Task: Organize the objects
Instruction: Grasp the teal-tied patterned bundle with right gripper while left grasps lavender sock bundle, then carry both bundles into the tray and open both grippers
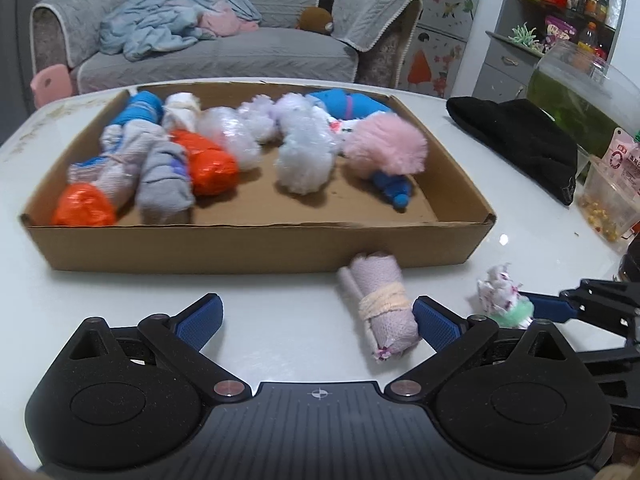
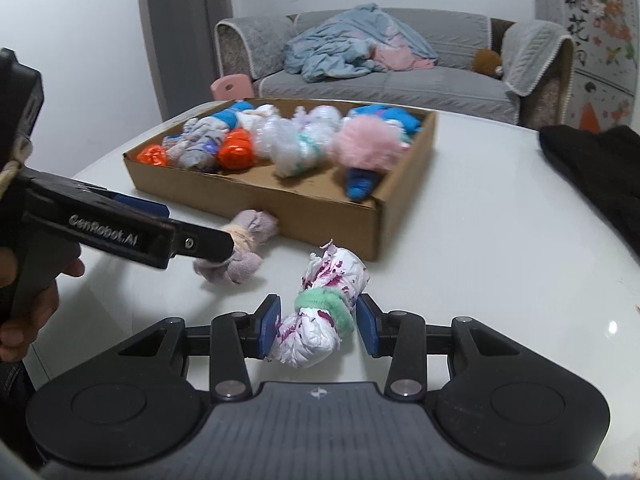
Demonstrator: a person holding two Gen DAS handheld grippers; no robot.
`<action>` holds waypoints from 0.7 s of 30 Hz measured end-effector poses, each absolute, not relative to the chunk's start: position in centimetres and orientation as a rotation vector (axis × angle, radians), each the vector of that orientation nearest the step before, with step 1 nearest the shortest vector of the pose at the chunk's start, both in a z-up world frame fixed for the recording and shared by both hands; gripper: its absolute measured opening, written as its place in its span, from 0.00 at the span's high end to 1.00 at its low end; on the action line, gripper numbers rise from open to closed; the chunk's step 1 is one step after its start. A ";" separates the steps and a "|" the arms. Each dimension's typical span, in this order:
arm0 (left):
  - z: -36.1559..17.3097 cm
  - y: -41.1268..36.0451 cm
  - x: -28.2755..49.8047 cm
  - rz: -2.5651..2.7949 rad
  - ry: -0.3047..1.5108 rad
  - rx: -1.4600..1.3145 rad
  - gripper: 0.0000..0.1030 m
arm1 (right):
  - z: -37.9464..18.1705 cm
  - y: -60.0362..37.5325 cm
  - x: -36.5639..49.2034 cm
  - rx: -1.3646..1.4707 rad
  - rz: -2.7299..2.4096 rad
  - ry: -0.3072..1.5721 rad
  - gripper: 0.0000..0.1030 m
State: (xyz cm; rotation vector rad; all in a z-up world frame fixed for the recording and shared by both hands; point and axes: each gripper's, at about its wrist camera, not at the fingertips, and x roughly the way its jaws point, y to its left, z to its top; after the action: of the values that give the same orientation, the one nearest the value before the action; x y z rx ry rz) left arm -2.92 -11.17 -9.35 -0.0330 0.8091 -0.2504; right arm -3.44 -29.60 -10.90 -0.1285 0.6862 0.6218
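Straddled by the right gripper (image 2: 318,330), a white roll (image 2: 326,312) with purple blots and a green band lies on the table (image 2: 500,240); the left pad touches it, the right stands just off. A lilac roll (image 1: 380,304) lies inside the wide-open left gripper (image 1: 318,320), beside its right pad. Many bundles are already packed in the box (image 1: 256,244) beyond; these two remain.

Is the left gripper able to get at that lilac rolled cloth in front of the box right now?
Probably yes: the left gripper is open, the lilac rolled cloth lies at its right pad, nothing between them.
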 end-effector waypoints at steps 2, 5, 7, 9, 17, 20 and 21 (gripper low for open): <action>-9.4 -12.2 -2.9 -0.263 0.805 -0.023 0.04 | -10.9 -30.3 -3.5 -0.115 0.612 0.685 0.63; -9.8 -13.4 -2.6 -0.285 0.819 -0.034 0.09 | -11.1 -31.3 -3.3 -0.089 0.600 0.678 0.63; -9.8 -14.1 -2.6 -0.292 0.811 -0.020 0.19 | -11.2 -31.7 -3.0 -0.074 0.597 0.678 0.63; -9.7 -14.7 -2.6 -0.289 0.804 0.000 0.28 | -11.2 -31.8 -2.8 -0.064 0.602 0.676 0.63; -9.8 -14.3 -4.4 -0.315 0.768 -0.008 0.62 | -11.3 -31.9 -2.8 -0.062 0.618 0.676 0.66; -9.8 -13.7 -5.0 -0.323 0.763 -0.003 0.62 | -11.3 -32.0 -2.8 -0.064 0.618 0.679 0.69; -9.7 -13.5 -5.1 -0.323 0.765 0.000 0.62 | -11.3 -32.0 -2.9 -0.066 0.619 0.681 0.69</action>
State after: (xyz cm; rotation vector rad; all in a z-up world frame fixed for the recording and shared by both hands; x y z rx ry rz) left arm -5.08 -13.50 -9.72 0.0002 0.7653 -0.3226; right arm -2.85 -32.03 -11.31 -0.0663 0.6812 0.6190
